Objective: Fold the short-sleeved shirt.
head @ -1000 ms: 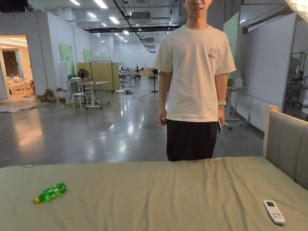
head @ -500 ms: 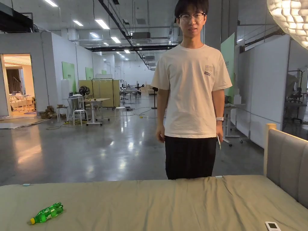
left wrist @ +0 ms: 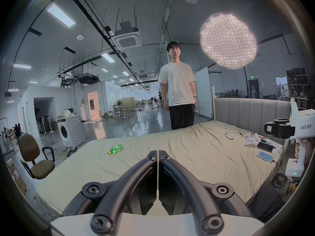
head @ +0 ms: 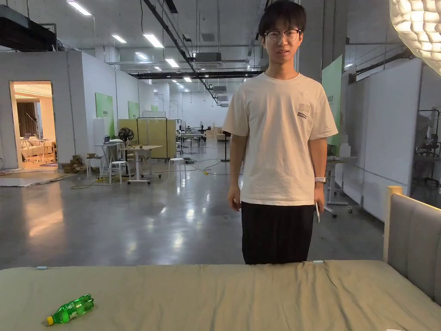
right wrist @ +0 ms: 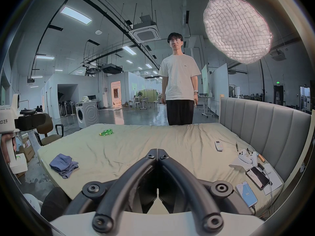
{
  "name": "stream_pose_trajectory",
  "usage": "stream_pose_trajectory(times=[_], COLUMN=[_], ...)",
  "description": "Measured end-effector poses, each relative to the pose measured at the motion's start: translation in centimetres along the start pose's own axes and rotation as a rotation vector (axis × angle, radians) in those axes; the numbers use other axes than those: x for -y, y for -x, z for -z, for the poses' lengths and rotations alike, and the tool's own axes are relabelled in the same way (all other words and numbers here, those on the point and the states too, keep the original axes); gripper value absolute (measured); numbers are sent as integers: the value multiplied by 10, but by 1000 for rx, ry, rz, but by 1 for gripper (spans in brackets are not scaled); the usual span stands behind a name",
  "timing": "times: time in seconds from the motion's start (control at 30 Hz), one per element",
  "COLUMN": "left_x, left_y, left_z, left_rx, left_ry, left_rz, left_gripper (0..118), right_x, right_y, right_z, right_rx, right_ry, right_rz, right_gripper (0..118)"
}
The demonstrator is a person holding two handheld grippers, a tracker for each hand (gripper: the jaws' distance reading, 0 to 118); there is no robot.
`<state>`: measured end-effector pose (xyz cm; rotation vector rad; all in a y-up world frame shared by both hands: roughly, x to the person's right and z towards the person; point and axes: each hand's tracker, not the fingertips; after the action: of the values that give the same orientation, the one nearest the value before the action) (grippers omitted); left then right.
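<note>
A crumpled blue shirt (right wrist: 64, 165) lies near the left front corner of the bed (right wrist: 153, 146), which has an olive-green sheet. My right gripper (right wrist: 157, 152) is held above the bed's near edge, jaws pressed together with nothing between them. The shirt lies to its left, well apart from it. My left gripper (left wrist: 158, 152) hovers over the near side of the bed (left wrist: 187, 147) too, jaws touching and empty. In each gripper view the other gripper's white body shows at the picture's edge.
A green bottle (head: 70, 309) lies on the far left of the sheet. A remote (right wrist: 218, 145), a game controller (right wrist: 247, 156) and two phones (right wrist: 246, 194) lie by the grey headboard (right wrist: 264, 125). A person (head: 280, 142) stands at the far side. An office chair (left wrist: 35, 158) stands on the left.
The head camera has tilted upward, so the bed sits lower in the picture and the remote has slipped out at the bottom. Nothing on the bed has moved.
</note>
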<state>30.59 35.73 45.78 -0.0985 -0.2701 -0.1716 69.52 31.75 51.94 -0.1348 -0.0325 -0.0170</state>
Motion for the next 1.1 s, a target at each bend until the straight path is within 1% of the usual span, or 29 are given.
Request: stream_pose_trajectory(times=[0.13,0.37,0.4,0.43,0.47,0.5,0.53,0.57,0.6,0.63,0.67,0.7,0.73,0.9,1.1], left_x=[0,-1,-1,-1,-2,-2,-2,-2,-2,-1,0,-1,-1,-3,-4], left_y=[0,0,0,1,2,3,3,2,1,1,2,2,2,0,-1], left_z=[1,2,2,2,1,1,2,2,2,-1,-3,-5,-6,-3,0], left_rx=[5,-1,-7,-6,-3,2,3,2,-2,-7,-12,-18,-28,-34,-29], left_ry=[5,-4,-10,-14,-16,-20,-17,-14,-20,-37,-53,-49,-54,-70,-68], left_rz=[-12,-12,-16,-23,-30,-38,-44,-47,-44,-39,-38,-38,-38,-41,-37], left_gripper=[1,1,3,12,25,54,80,102,118,118,118,118,118,118,118], right_x=[-2,-3,-4,-4,-5,-5,-5,-5,-6,-7,-9,-8,-7,-4,-3], right_y=[-1,0,1,1,2,3,3,4,4,5,5,7,6,7,5], right_z=[-1,-1,-1,-2,-2,-1,-1,-1,-1,-1,-6,-5,-5,-2,0], right_rx=[-11,-5,-6,-5,-3,2,10,10,6,1,37,0,-3,16,15], right_ry=[-10,-11,-13,-17,-21,-22,-26,-37,-40,-44,-112,-75,-60,-68,-57], right_rz=[27,7,5,2,1,0,-3,-7,-12,-12,-43,-30,-17,-46,-37], right_gripper=[0,0,3,15,38,70,90,107,118,118,118,118,118,118,118])
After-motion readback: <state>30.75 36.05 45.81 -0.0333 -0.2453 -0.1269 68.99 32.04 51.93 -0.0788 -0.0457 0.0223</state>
